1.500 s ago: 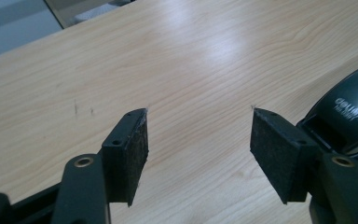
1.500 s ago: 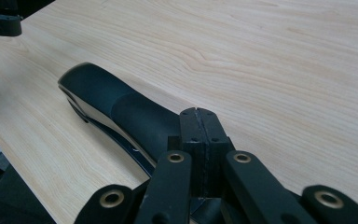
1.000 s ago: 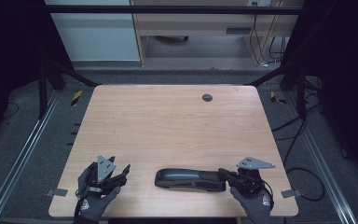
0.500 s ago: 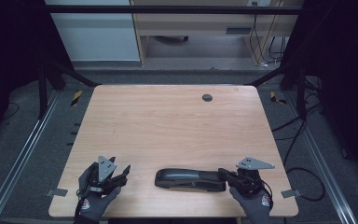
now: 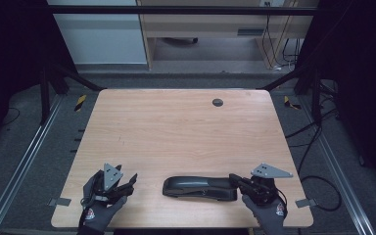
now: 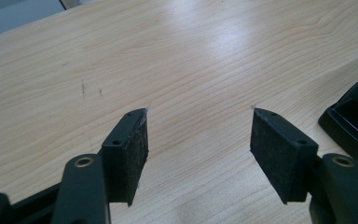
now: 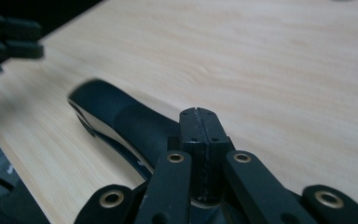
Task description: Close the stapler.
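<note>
Left hand-held gripper near the bench front-left corner, jaws apart over bare wood, nothing between the pads. Long black case-like object lying flat at front centre, lengthwise left to right. Right hand-held gripper at its right end, jaws pressed together, tips touching or just above it; actual grip unclear.

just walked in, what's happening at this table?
A person works at a wooden table with a gripper in each gloved hand. A long black case lies near the front edge. The right gripper is at the case's right end with its jaws shut together; whether it pinches the case's edge is hard to tell. The left gripper is to the left of the case, jaws open with nothing between them.
</note>
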Demonstrator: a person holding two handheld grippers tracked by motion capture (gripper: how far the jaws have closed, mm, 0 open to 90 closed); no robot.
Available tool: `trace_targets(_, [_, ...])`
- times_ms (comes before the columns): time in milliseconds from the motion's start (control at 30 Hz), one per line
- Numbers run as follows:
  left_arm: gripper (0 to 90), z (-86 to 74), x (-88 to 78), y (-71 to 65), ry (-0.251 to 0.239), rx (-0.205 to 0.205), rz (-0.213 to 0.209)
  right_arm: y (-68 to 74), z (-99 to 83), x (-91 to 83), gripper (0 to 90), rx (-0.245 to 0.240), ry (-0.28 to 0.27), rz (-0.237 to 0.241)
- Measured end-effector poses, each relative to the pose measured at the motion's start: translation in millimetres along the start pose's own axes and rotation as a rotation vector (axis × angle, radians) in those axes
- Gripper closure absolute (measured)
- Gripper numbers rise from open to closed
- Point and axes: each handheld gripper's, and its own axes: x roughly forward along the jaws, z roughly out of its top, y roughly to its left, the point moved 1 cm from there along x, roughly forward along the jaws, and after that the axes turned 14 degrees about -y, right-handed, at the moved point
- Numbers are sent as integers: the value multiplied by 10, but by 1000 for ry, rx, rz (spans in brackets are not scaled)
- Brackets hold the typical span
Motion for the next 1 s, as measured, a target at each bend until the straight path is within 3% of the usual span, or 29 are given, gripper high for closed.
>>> trace_targets(67, [365,-3,3,-1,2,0,-1,17,32,-1,876,-1,0,-8])
trace_targets(133, [364,-3,5,-3,1,0,0,25,38,9,848,-32,3,-21])
trace_targets(300, [364,-10,12,0,6,0,-4,-23,63,10,756,-28,-19,-71])
trace_targets(367, [364,-15,16,1,8,-1,-6,-81,79,-21,675,-29,-43,-109])
trace_targets(433, [364,-19,21,6,10,0,-9,-174,71,-59,539,-42,-92,-172])
trace_targets(500, [364,-27,28,9,12,-8,-12,-284,49,-88,477,-41,-107,-226])
trace_targets(600, [364,-33,33,20,15,-14,-13,-448,-11,-109,430,-20,-95,-290])
trace_targets(700, [365,-42,41,37,15,-28,-15,-574,-79,-117,401,-10,-58,-324])
trace_targets(900, [412,-50,50,95,28,-43,-8,-734,-197,-101,396,-13,5,-348])
trace_targets(1000, [458,-59,65,136,43,-56,-1,-799,-235,-97,391,-48,36,-361])
